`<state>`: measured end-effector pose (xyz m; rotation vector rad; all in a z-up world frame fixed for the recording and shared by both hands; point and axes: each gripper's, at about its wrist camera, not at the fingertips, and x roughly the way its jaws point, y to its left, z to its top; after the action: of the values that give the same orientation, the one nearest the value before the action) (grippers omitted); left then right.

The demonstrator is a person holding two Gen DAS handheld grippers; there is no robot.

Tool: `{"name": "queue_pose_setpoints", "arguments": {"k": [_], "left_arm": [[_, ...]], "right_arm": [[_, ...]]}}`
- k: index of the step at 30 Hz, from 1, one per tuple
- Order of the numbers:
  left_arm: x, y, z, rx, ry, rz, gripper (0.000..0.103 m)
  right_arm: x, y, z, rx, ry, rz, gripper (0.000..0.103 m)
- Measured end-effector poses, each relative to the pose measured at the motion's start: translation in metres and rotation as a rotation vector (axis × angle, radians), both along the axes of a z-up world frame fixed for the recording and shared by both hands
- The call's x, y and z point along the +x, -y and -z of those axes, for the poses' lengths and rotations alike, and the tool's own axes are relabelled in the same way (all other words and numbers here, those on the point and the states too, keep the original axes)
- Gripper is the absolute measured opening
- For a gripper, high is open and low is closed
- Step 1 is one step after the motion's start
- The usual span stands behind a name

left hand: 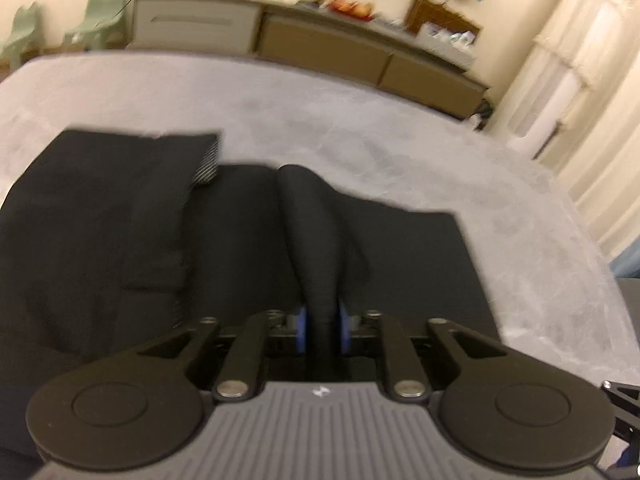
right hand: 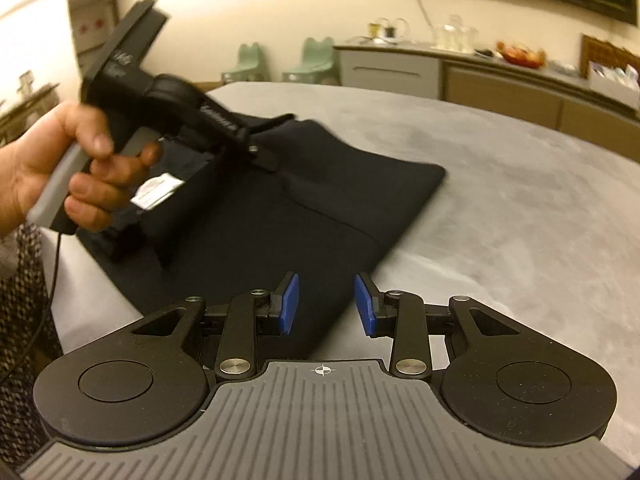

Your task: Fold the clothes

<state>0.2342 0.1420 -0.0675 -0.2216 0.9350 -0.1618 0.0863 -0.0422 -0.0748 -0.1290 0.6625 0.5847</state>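
Cabinets (left hand: 320, 52) and green chairs (right hand: 316, 60) stand beyond the grey table (left hand: 400, 140), where the black garment (right hand: 300, 208) lies ahead of both tools, the left gripper (left hand: 323, 330) clamped on a raised fold, the right gripper (right hand: 326, 304) parted over its edge, the hand (right hand: 60, 164) blurred.

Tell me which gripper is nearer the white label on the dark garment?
Left. The left gripper is shut on a fold of the dark garment just beside the white label. The right gripper hangs open over the garment's near edge, farther off.
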Motion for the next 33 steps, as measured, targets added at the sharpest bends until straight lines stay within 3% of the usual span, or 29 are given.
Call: {"name": "queue_pose_setpoints", "arguments": {"k": [1, 3, 6, 8, 9, 10, 11, 14, 17, 19, 21, 23, 26, 27, 28, 30, 33], "left_arm": [[-0.003, -0.005, 0.003, 0.017, -0.013, -0.024, 0.039], [-0.011, -0.016, 0.005, 0.018, 0.002, -0.052, 0.047], [-0.029, -0.017, 0.009, -0.035, 0.014, 0.008, 0.05], [-0.041, -0.006, 0.012, 0.003, 0.047, 0.045, 0.044], [-0.045, -0.001, 0.014, 0.032, 0.062, 0.059, 0.028], [-0.048, -0.002, 0.014, 0.023, 0.065, 0.057, 0.021], [-0.048, -0.008, 0.014, -0.027, 0.056, 0.046, 0.019], [-0.052, -0.026, 0.009, -0.058, 0.075, 0.019, 0.017], [-0.068, -0.047, -0.008, -0.072, 0.141, -0.006, 0.028], [-0.081, -0.061, -0.023, -0.092, 0.192, -0.019, 0.05], [-0.083, -0.057, -0.035, -0.074, 0.215, 0.01, 0.053], [-0.081, -0.044, -0.043, -0.046, 0.217, 0.056, 0.058], [-0.065, -0.003, -0.049, 0.023, 0.207, 0.147, 0.07], [-0.059, 0.013, -0.052, 0.048, 0.203, 0.179, 0.073], [-0.048, 0.03, -0.053, 0.074, 0.2, 0.213, 0.079], [-0.028, 0.069, -0.054, 0.094, 0.175, 0.318, 0.089], [0.001, 0.122, -0.044, 0.13, 0.098, 0.46, 0.088]], "right_arm": [[0.002, -0.005, 0.001, -0.008, -0.002, -0.012, 0.036], [0.003, -0.016, 0.008, -0.038, -0.016, -0.033, 0.037], [0.004, -0.027, 0.019, -0.092, -0.036, -0.032, 0.037], [0.009, -0.029, 0.02, -0.086, -0.043, -0.012, 0.041], [0.012, -0.029, 0.02, -0.084, -0.048, 0.0, 0.041], [0.015, -0.031, 0.021, -0.084, -0.053, 0.005, 0.041], [0.016, -0.033, 0.022, -0.087, -0.053, 0.005, 0.041], [0.021, -0.039, 0.023, -0.108, -0.031, -0.008, 0.041], [0.028, -0.042, 0.019, -0.11, -0.058, -0.002, 0.045], [0.032, -0.036, 0.011, -0.085, -0.068, 0.028, 0.055], [0.039, -0.022, 0.005, -0.025, -0.091, 0.096, 0.066], [0.047, -0.008, 0.004, 0.036, -0.136, 0.161, 0.066], [0.057, 0.006, 0.016, 0.121, -0.239, 0.206, 0.058], [0.056, 0.005, 0.017, 0.127, -0.232, 0.196, 0.037], [0.053, 0.002, 0.017, 0.128, -0.216, 0.182, 0.024], [0.046, -0.003, 0.016, 0.129, -0.176, 0.151, 0.012], [0.034, -0.013, 0.01, 0.126, -0.1, 0.096, 0.009]]}}
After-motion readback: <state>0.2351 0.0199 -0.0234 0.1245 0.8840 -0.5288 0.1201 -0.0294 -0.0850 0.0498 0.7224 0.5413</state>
